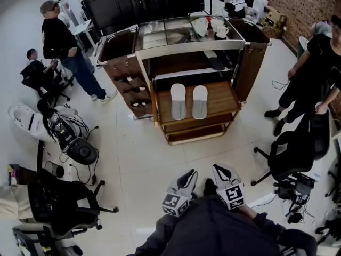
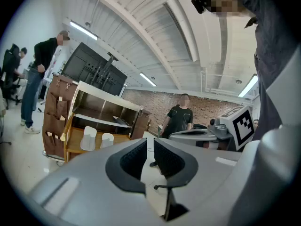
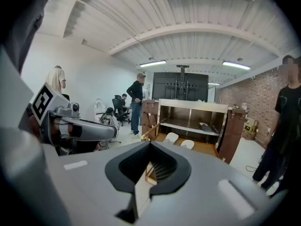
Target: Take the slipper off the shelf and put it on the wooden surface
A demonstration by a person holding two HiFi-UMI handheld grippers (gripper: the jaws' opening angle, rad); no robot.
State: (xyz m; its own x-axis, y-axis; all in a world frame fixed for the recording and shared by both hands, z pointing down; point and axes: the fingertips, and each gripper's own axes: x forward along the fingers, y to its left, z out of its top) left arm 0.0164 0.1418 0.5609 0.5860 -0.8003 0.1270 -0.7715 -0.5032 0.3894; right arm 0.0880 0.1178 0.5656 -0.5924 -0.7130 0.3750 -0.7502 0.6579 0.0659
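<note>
The right gripper [image 3: 150, 147] has its jaws together with nothing in them. The left gripper [image 2: 147, 147] shows only a slim gap between its jaws, also with nothing in it. Both are held low and near, well apart from the cart. Far ahead, two white slippers [image 1: 188, 101] already lie side by side on the wooden surface [image 1: 219, 94]. Behind and above them, on the right part of the shelf [image 1: 184, 74], lies what seems a dark slipper [image 1: 216, 61], its long axis running near to far with a slight slant. It lies ahead and a little right, so I judge the right gripper the nearer.
</note>
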